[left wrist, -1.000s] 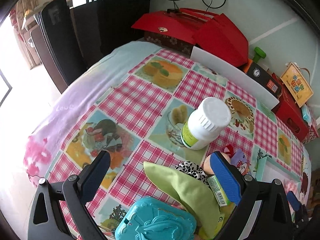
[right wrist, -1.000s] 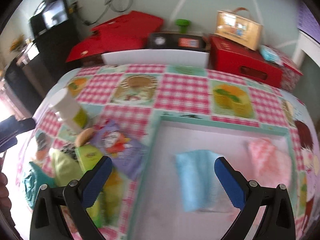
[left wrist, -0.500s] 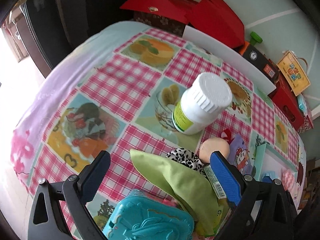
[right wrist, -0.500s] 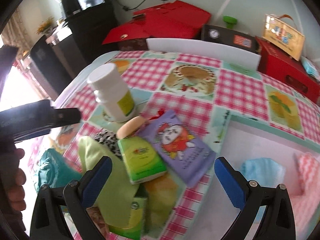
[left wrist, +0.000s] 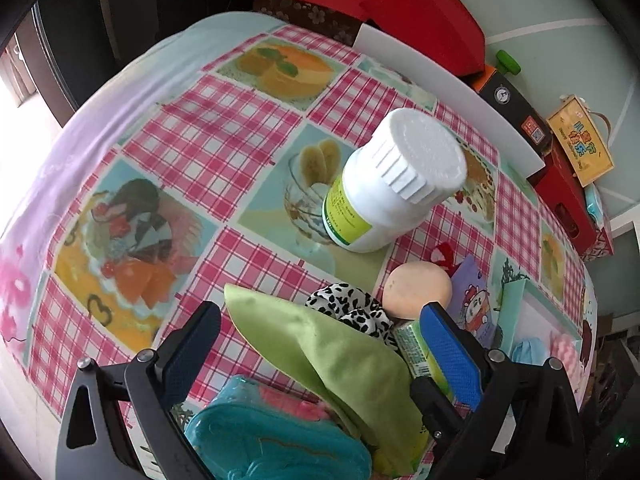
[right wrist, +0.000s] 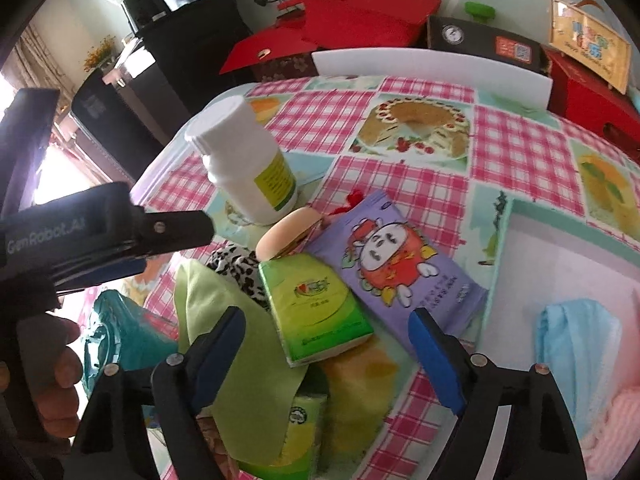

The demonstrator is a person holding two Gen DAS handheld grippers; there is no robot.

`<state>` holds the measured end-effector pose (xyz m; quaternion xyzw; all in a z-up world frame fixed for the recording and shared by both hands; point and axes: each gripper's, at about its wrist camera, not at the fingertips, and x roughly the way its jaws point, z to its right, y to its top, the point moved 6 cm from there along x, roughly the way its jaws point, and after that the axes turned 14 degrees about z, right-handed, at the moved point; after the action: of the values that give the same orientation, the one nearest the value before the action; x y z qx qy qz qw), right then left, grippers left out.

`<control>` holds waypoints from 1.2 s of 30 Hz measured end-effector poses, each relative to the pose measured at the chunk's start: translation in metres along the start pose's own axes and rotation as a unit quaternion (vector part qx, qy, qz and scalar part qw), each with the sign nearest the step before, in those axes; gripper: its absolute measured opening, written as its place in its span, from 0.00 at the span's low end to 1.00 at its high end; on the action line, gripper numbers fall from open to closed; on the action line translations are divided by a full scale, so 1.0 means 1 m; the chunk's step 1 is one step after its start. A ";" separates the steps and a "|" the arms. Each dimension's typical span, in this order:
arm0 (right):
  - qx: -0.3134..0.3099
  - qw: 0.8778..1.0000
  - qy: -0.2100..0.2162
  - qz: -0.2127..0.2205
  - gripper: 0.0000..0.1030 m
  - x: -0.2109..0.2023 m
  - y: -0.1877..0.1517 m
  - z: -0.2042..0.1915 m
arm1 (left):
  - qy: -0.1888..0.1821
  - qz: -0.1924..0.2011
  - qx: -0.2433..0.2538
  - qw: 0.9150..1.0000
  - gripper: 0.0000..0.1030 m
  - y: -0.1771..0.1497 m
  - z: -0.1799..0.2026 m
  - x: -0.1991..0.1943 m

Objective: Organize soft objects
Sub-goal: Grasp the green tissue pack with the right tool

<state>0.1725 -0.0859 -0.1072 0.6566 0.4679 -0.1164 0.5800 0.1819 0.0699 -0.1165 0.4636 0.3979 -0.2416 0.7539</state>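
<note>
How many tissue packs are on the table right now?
2, possibly more. The green tissue pack lies between the right gripper fingers; the purple tissue pack lies beside it, toward the tray. Another green packet peeks from under the cloth.

The table wears a smooth, printed checked cloth (left wrist: pixel 208 136); the white bottle (left wrist: pixel 384 196) is matt plastic with a ribbed cap; the green tissue pack (right wrist: pixel 316 308) and purple pack (right wrist: pixel 396 268) are glossy film; the lime cloth (left wrist: pixel 320 356) looks soft, faintly sheened; the leopard-print piece (left wrist: pixel 352 312) seems fabric.
</note>
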 end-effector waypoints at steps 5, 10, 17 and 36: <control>0.007 1.000 0.005 -0.007 0.79 0.007 -0.003 0.001 | -0.001 -0.003 -0.007 1.000 0.97 0.000 -0.003 0.003; 0.015 1.000 0.012 -0.009 0.74 0.011 -0.003 0.002 | -0.001 -0.002 -0.005 1.000 0.97 0.000 -0.002 0.002; 0.022 1.000 0.019 -0.013 0.64 0.015 -0.004 0.004 | -0.002 -0.009 0.005 1.000 0.97 0.000 0.006 0.012; 0.025 0.999 0.011 -0.016 0.56 0.009 -0.004 0.008 | -0.029 -0.006 0.038 0.999 0.92 0.003 0.058 0.032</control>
<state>0.1775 -0.0895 -0.1184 0.6645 0.4822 -0.1302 0.5558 0.2243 0.0194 -0.1270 0.4822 0.3694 -0.2738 0.7457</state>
